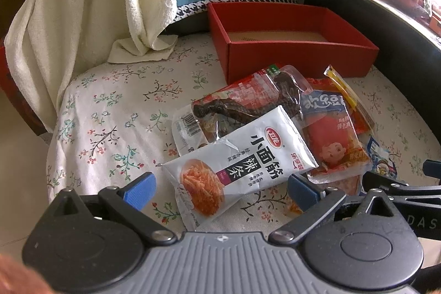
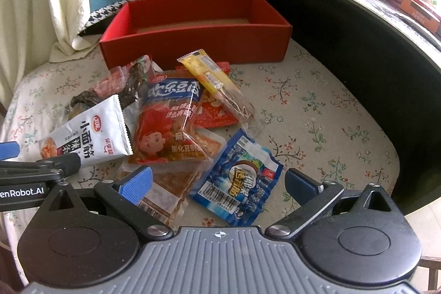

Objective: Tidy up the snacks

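**Snack pile waits in front of the red box**

Both tools hang spread wide over the pile, holding nothing: the left gripper [image 1: 219, 193] straddles the near end of the white packet [image 1: 237, 167], the right gripper [image 2: 217, 185] hovers by the blue packet [image 2: 239, 181]. The snacks lie heaped on the flowered cloth [image 1: 110, 106], just in front of the red box [image 1: 289, 48], which looks bare inside. These look like light, crinkly, slippery foil sachets; I'd pinch a flat sealed edge, not the puffed middle. The white packet's long axis runs diagonally, far end pointing up and right toward the box; the yellow stick [image 2: 212, 76] slants the other way
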`<act>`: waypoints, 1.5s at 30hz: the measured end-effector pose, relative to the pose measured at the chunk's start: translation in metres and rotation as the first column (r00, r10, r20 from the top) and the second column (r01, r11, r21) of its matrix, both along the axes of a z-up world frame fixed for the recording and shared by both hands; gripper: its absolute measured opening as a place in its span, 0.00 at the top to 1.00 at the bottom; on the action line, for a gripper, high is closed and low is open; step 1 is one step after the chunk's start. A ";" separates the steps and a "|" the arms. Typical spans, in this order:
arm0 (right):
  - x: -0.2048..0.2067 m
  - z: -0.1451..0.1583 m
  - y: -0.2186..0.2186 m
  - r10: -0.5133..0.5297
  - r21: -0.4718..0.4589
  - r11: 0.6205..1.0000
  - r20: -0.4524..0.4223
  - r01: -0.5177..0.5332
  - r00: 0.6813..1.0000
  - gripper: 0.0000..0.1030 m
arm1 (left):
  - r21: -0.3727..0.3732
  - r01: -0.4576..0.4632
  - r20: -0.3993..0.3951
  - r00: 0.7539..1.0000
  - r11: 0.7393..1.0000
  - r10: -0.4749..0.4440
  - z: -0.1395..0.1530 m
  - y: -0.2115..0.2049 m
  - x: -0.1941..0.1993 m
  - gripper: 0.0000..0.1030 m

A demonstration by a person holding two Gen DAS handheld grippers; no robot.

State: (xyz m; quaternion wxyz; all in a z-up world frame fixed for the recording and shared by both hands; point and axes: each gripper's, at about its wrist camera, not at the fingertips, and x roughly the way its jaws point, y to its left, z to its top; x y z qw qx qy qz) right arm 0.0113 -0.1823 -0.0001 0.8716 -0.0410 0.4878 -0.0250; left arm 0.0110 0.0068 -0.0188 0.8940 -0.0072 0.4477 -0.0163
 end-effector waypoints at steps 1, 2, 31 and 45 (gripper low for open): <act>0.000 0.000 0.000 0.000 0.001 1.000 -0.001 0.000 1.000 0.00 | 0.001 0.001 0.000 1.000 1.000 -0.001 0.000 0.000 0.000 0.07; 0.000 -0.001 0.000 -0.001 0.001 1.000 -0.002 0.001 1.000 0.00 | 0.002 0.001 -0.001 1.000 1.000 -0.001 0.000 -0.001 0.000 0.07; 0.002 -0.005 -0.012 -0.017 0.019 1.000 -0.039 0.018 0.999 0.00 | 0.021 0.084 -0.009 0.996 0.996 -0.083 0.001 -0.011 0.008 0.07; 0.001 -0.011 -0.033 -0.044 0.057 0.997 -0.079 0.048 0.996 0.00 | 0.189 0.427 -0.059 0.904 0.884 -0.424 -0.022 -0.036 0.042 0.07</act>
